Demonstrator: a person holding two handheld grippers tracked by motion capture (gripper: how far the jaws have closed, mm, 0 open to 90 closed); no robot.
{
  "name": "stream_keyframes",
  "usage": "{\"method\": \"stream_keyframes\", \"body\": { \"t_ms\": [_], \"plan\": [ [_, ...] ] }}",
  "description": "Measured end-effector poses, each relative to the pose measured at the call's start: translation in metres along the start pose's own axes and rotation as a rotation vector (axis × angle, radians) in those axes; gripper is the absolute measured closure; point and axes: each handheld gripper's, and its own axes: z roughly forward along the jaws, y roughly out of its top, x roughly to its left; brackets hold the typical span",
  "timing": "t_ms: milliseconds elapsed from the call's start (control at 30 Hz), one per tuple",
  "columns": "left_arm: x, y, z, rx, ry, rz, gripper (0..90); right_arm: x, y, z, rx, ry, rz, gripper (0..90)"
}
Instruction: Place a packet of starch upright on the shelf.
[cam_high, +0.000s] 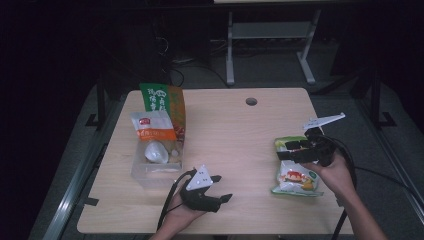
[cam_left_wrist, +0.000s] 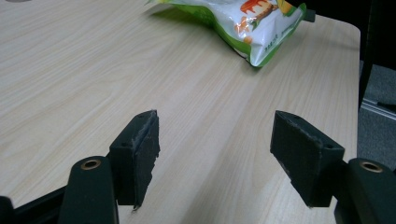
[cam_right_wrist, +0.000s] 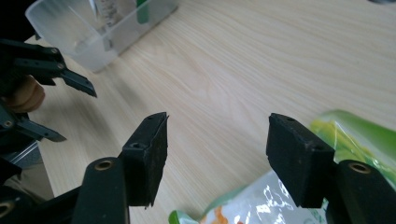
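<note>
I am watching my right gripper (cam_right_wrist: 217, 151) standing with its two black jaws well apart, and nothing is being pressed between the pads: bare wood is showing in the gap. Just below and to one side of those jaws, the green and white snack bag (cam_right_wrist: 299, 186) is lying flat on the table (cam_right_wrist: 233, 60), its shiny edge reaching under the jaw on that side in the right gripper view; whether that jaw is touching the film I cannot tell. From the high view, the same right gripper (cam_high: 295, 150) is hovering over the far end of the snack bag (cam_high: 295, 177), which is lying near the table's right edge, close to the person's side.

My left gripper (cam_left_wrist: 215, 154) is likewise holding its jaws wide open, gripping nothing, with plain tabletop between the pads. It is pointing across the wood toward the snack bag (cam_left_wrist: 247, 23), which is sitting well apart from it. In the high view the left gripper (cam_high: 212, 192) is resting low near the front edge of the table (cam_high: 240, 130), its grey three-cornered plate facing up.

Farther out, a clear plastic bin (cam_high: 150, 167) is standing on the left half of the table, just beside the left gripper. Inside it an orange and white packet (cam_high: 152, 127) is leaning at the far end, with a tall green bag (cam_high: 165, 102) standing behind it and a white rounded item (cam_high: 156, 152) lying lower down. The bin (cam_right_wrist: 93, 28) is also appearing at the top of the right gripper view.
</note>
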Motion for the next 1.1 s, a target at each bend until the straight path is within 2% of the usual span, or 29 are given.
{"method": "stream_keyframes", "body": {
  "t_ms": [133, 267, 300, 400, 667, 833, 967, 1000, 1100],
  "plan": [
    [0.0, 0.0, 0.001, 0.004, 0.0, 0.003, 31.8, -0.007, -0.008, -0.001, 0.014, -0.015, 0.012, 35.8],
    [-0.001, 0.003, 0.003, -0.002, -0.008, 0.001, 31.5, -0.014, -0.016, -0.006, 0.004, -0.034, 0.035, 34.1],
    [-0.001, 0.004, 0.004, 0.003, -0.013, 0.016, 31.5, -0.017, -0.019, -0.009, 0.006, -0.048, 0.045, 33.4],
    [-0.002, 0.007, 0.008, 0.007, -0.022, 0.013, 31.5, -0.025, -0.027, -0.015, 0.011, -0.074, 0.063, 32.6],
    [-0.008, 0.02, 0.027, 0.026, -0.056, 0.02, 32.1, -0.058, -0.056, -0.033, 0.008, -0.151, 0.148, 30.9],
    [-0.011, 0.028, 0.041, 0.031, -0.073, 0.011, 32.3, -0.078, -0.074, -0.034, 0.012, -0.159, 0.205, 30.6],
    [-0.015, 0.037, 0.052, 0.034, -0.083, 0.03, 32.4, -0.089, -0.087, -0.029, 0.021, -0.158, 0.242, 31.4],
    [-0.017, 0.04, 0.055, 0.036, -0.093, 0.016, 32.5, -0.091, -0.089, -0.027, 0.024, -0.157, 0.248, 31.7],
    [-0.019, 0.044, 0.061, 0.046, -0.099, 0.023, 32.5, -0.097, -0.095, -0.021, 0.024, -0.128, 0.27, 36.9]
  ]
}}
